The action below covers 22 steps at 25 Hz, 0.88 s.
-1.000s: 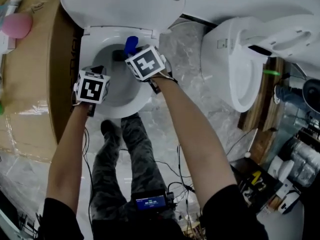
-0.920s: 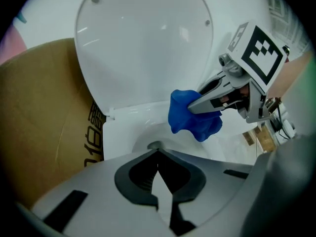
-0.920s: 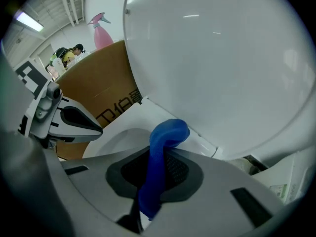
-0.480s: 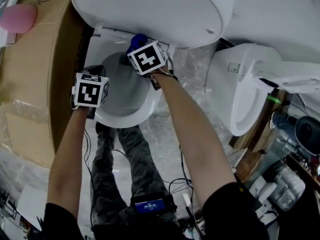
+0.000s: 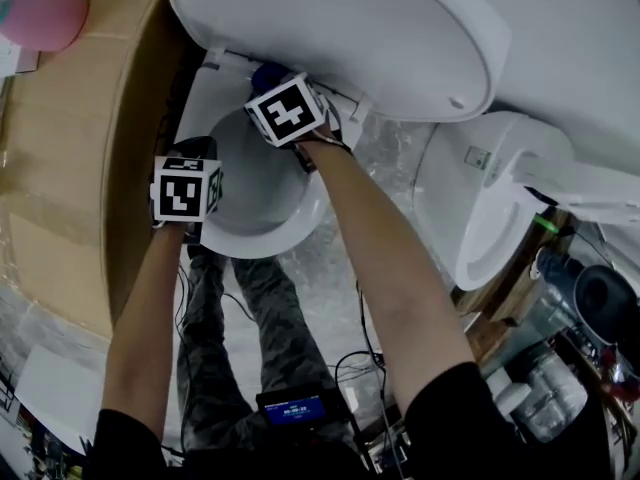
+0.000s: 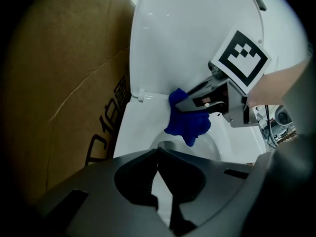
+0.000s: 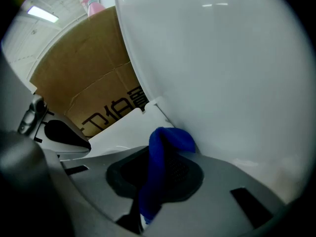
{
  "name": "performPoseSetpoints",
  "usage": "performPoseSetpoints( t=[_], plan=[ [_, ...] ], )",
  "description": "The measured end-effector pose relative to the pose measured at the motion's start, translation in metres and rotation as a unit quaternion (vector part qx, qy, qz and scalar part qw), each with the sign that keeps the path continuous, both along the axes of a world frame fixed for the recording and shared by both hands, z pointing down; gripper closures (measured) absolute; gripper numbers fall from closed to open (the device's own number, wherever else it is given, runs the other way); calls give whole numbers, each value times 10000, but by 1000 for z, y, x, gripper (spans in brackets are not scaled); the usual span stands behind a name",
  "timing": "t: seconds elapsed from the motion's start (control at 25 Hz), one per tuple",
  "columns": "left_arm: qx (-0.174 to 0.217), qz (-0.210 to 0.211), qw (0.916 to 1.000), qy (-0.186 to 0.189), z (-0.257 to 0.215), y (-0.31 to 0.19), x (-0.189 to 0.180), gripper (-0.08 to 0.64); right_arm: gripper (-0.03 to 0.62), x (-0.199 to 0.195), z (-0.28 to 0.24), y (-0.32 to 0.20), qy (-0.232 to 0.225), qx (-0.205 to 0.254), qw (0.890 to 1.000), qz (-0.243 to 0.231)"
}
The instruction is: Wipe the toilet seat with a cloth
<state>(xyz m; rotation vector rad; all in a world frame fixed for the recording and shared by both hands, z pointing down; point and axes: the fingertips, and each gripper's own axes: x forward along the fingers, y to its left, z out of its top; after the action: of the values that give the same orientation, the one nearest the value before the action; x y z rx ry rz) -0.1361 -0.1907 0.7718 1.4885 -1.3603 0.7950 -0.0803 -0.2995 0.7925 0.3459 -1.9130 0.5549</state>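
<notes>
Cloth [image 7: 165,139], blue and fuzzy, pinched in right fingers [image 7: 180,172]; left fingers [image 6: 136,179] seemingly pressed together.

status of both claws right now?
Left claw: shut, nothing in it.
Right claw: shut on the blue cloth.

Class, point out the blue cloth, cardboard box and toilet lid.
blue fabric cloth [image 6: 187,127]: left gripper view, hanging part.
brown cardboard box [image 6: 59,83]: left gripper view, side panel.
white raised toilet lid [image 5: 340,28]: head view, middle.

lid [image 5: 340,28] up, blocks back | box [image 5: 70,148] tight L | bowl [image 5: 300,213] open
</notes>
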Motion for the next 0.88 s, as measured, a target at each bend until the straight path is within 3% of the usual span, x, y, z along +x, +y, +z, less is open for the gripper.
performPoseSetpoints(
  t=[0.36, 0.52, 0.68, 0.88],
  plan=[
    [-3, -520, 9985, 176, 3, 30, -18, 548, 540, -49, 4, 2, 99, 125, 9987, -476],
    [-20, -601, 9980, 183, 5, 47, -19, 548, 540, -87, 2, 13, -341, 172, 9966, -729],
    [-81, -785, 9966, 254, 8, 67, -24, 548, 540, -95, 11, 46, -56, 21, 9931, -1169],
    [-153, -886, 9956, 267, 8, 95, -31, 548, 540, -115, 14, 77, -179, -51, 9903, -1373]
  ],
)
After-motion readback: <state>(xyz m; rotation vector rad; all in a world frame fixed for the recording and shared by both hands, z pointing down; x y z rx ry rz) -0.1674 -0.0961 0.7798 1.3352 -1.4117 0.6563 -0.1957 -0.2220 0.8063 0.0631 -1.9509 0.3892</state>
